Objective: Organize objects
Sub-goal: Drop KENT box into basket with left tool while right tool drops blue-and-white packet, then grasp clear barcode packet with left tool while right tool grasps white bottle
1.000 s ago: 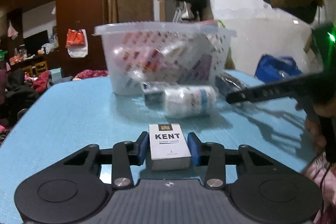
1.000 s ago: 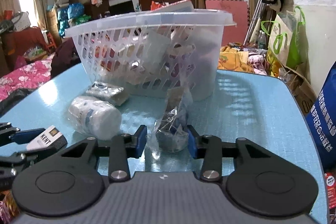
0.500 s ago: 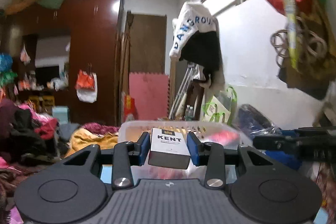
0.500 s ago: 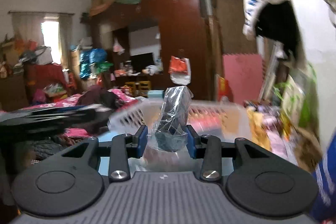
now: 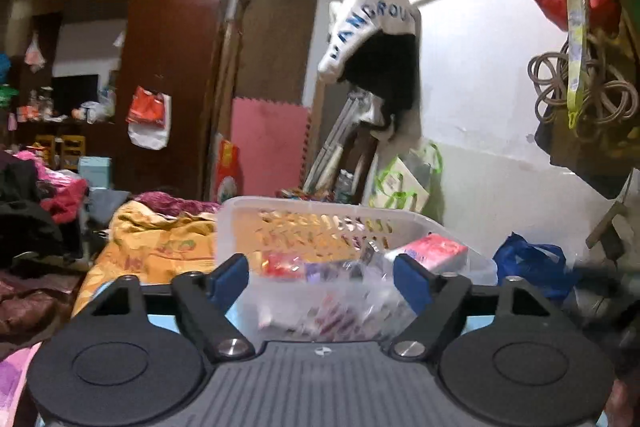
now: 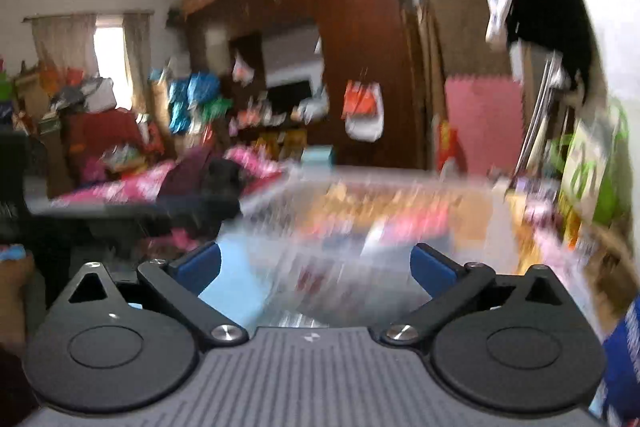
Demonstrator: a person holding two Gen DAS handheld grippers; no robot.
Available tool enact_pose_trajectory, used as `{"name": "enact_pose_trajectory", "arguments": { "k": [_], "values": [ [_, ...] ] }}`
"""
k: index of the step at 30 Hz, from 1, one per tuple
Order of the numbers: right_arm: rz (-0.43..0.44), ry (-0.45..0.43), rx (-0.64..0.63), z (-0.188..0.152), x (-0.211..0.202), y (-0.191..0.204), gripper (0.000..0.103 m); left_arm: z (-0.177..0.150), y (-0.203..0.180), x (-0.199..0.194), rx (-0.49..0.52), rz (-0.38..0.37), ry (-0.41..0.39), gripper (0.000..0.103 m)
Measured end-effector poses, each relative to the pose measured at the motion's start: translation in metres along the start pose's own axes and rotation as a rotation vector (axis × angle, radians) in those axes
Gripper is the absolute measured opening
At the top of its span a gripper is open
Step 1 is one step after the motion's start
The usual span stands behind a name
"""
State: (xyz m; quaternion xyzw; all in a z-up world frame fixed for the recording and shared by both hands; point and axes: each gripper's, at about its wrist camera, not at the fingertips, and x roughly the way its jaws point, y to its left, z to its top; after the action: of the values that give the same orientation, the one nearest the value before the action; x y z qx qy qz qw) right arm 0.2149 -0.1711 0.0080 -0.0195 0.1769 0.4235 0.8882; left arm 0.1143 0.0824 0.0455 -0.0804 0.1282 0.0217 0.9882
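Half a second ago my left tool (image 5: 322,277) clamped the KENT cigarette pack and my right tool (image 6: 316,265) clamped a dark item wrapped in clear plastic; now both tools have their blue pads spread wide with nothing between them. I cannot pick out the pack or the wrapped item in either view now.

Just past the left tool's fingertips sits the clear plastic basket (image 5: 248,223), its perforated far wall showing through. Inside I see a jumble of goods: a pink packet (image 5: 430,253) resting high near the right rim, a red packet (image 5: 282,263) lower on the left side, and crumpled clear plastic over other small packages I cannot identify. A sliver of the blue desk (image 5: 158,319) shows beside the left finger.

The right wrist view is heavily blurred; the basket (image 6: 360,195) reads as a pale smear with orange and pink inside, with blue desk (image 6: 236,291) in front of it.

Beyond the basket lie a yellow bundle of cloth (image 5: 160,243) and the dark wardrobe (image 5: 168,67).
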Motion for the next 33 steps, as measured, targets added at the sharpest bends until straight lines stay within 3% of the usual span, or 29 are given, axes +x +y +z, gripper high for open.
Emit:
{"name": "enact_pose_trajectory", "arguments": {
  "k": [6,9,12,13,15,20,24,29,33],
  "values": [
    [-0.007,0.209,-0.033,-0.055,0.052,0.029,0.103,-0.031,0.012,-0.008,-0.021,0.076,0.021,0.087],
    [-0.025,0.254,-0.051,-0.067,0.071,0.033,0.103,-0.041,0.013,0.001,0.004,0.098,0.068,0.087],
    [-0.077,0.268,-0.071,-0.073,0.078,0.035,0.081,-0.048,0.015,0.014,0.016,0.122,0.108,0.087],
    [-0.095,0.267,-0.074,-0.074,0.079,0.034,0.072,-0.050,0.015,0.019,0.008,0.124,0.120,0.087],
    [-0.087,0.257,-0.056,-0.076,0.073,0.025,0.069,-0.055,0.013,0.026,-0.003,0.116,0.141,0.087],
    [-0.138,0.184,-0.033,-0.085,0.041,0.000,0.069,-0.064,-0.014,0.044,0.062,0.111,0.189,0.087],
    [-0.129,0.143,0.035,-0.090,0.021,-0.025,0.069,-0.068,-0.038,0.063,0.102,0.108,0.230,0.087],
    [-0.132,0.119,0.037,-0.091,0.023,-0.025,0.069,-0.069,-0.058,0.087,0.163,0.173,0.300,0.087],
    [-0.134,0.097,0.043,-0.091,0.020,-0.027,0.069,-0.068,-0.058,0.093,0.134,0.181,0.321,0.087]
  ]
}}
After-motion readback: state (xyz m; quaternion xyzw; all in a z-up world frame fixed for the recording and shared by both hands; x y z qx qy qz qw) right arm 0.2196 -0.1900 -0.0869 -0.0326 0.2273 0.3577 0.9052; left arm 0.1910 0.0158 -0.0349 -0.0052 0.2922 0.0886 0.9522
